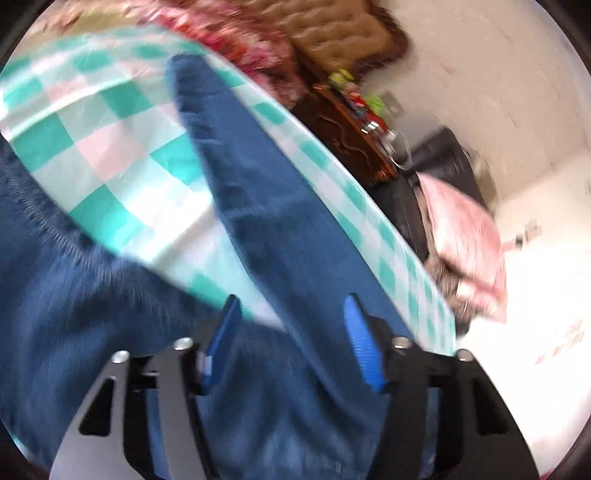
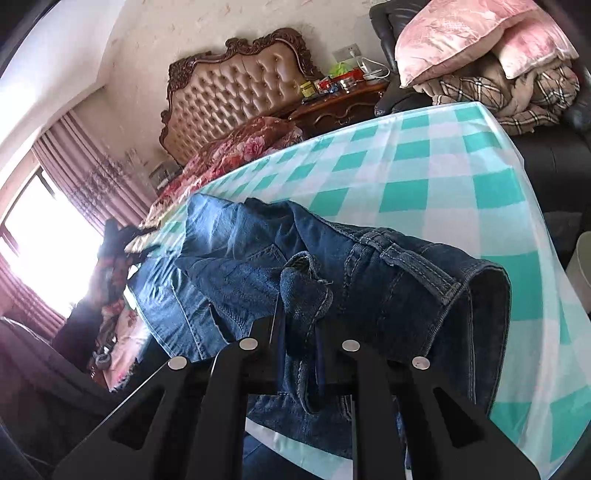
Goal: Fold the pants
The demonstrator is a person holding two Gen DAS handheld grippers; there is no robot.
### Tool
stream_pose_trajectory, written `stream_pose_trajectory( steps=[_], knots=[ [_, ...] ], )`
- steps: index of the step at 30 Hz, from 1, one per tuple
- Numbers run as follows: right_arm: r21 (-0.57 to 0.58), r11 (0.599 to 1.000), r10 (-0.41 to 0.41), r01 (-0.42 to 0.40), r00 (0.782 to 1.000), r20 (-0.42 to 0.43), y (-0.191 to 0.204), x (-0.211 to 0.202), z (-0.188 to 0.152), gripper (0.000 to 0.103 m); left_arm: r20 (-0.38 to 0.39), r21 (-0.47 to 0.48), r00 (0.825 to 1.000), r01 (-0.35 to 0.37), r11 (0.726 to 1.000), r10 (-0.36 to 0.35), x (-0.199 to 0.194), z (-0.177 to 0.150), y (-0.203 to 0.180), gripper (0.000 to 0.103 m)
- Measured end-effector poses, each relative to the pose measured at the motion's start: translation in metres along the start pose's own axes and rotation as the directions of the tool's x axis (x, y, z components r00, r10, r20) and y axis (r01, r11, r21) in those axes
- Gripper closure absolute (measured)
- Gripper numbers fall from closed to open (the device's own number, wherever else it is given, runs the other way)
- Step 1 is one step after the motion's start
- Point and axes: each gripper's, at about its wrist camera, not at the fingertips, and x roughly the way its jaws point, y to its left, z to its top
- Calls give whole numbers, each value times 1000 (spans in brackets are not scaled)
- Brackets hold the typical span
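Observation:
Dark blue jeans lie on a table with a teal, pink and white checked cloth. In the blurred left wrist view one leg stretches away over the cloth. My left gripper is open, its blue pads either side of the denim near the table edge. In the right wrist view the jeans lie bunched with waistband and belt loops on top. My right gripper is shut on a fold of denim at the waist, at the near edge of the checked cloth.
A bed with a tufted headboard and floral bedding stands behind the table. A wooden nightstand holds small items. A dark sofa carries pink pillows and a plaid blanket. A bright window is at left.

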Motion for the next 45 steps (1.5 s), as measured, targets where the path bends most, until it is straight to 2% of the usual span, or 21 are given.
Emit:
stream_pose_trajectory(
  steps=[6,9,12,13,14,16,19,21,23,25,26,28,29,30,32,33,34,36,39,42,45],
  knots=[
    [2,999,-32,32,999,-8,2,0,-7,89,-5,-179,998,-60,982,60,41,62,42,68],
    [3,999,-42,42,999,-13,3,1,-5,89,-28,-246,998,-61,967,55,57,81,58,73],
    [6,998,-55,55,998,-20,2,2,-1,89,-56,-266,998,-54,962,41,69,92,57,81],
    [6,998,-62,62,998,-24,3,3,1,89,-69,-274,997,-52,960,35,73,96,58,97],
    [9,998,-68,68,997,-27,2,4,8,89,-76,-285,997,-50,957,30,75,101,59,101],
    [25,996,-91,91,996,-21,-3,4,25,89,-68,-302,998,-8,953,-13,68,111,54,101],
    [71,986,-157,152,986,63,-10,-7,66,89,-1,-237,999,45,971,-47,29,111,25,101],
    [77,987,-151,139,973,176,-7,-22,85,89,55,-191,996,83,978,-74,-12,96,9,101],
    [37,990,-141,136,964,225,3,-33,86,89,102,-147,991,102,984,-87,-55,64,2,101],
    [-48,990,-124,133,979,163,11,-36,66,88,122,-79,990,75,994,-65,-98,10,8,101],
    [-68,987,-139,148,984,115,10,-34,55,88,112,-76,992,69,995,-60,-106,-8,14,101],
    [-66,988,-142,141,990,-21,-4,-30,28,88,54,-98,998,27,995,-22,-117,-58,45,101],
    [-53,986,-161,158,985,-67,-12,-30,13,88,28,-111,1000,8,994,-5,-118,-75,61,101],
    [5,987,-159,161,981,-110,-24,-32,-2,86,8,-133,1000,-5,991,6,-116,-86,75,101],
    [103,984,-132,144,984,-118,-32,-40,-19,74,-5,-175,1000,-4,985,3,-114,-97,96,101],
    [133,980,-134,148,985,-108,-32,-45,-22,53,-6,-195,1000,5,981,-6,-114,-101,105,101],
    [178,972,-141,156,985,-94,-32,-51,-27,41,-3,-196,1000,9,981,-10,-113,-101,106,101],
    [313,943,-103,116,993,-59,-34,-62,-40,38,3,-191,1000,14,982,-14,-111,-100,102,101],
    [494,870,-34,17,999,25,-37,-71,-63,38,7,-176,1000,22,984,-21,-109,-99,101,101],
    [609,792,-7,-42,997,78,-37,-70,-84,38,4,-191,999,36,981,-36,-109,-99,108,101],
    [659,750,-5,-57,996,92,-30,-59,-92,38,4,-189,999,40,981,-40,-110,-102,111,101]
  ],
)
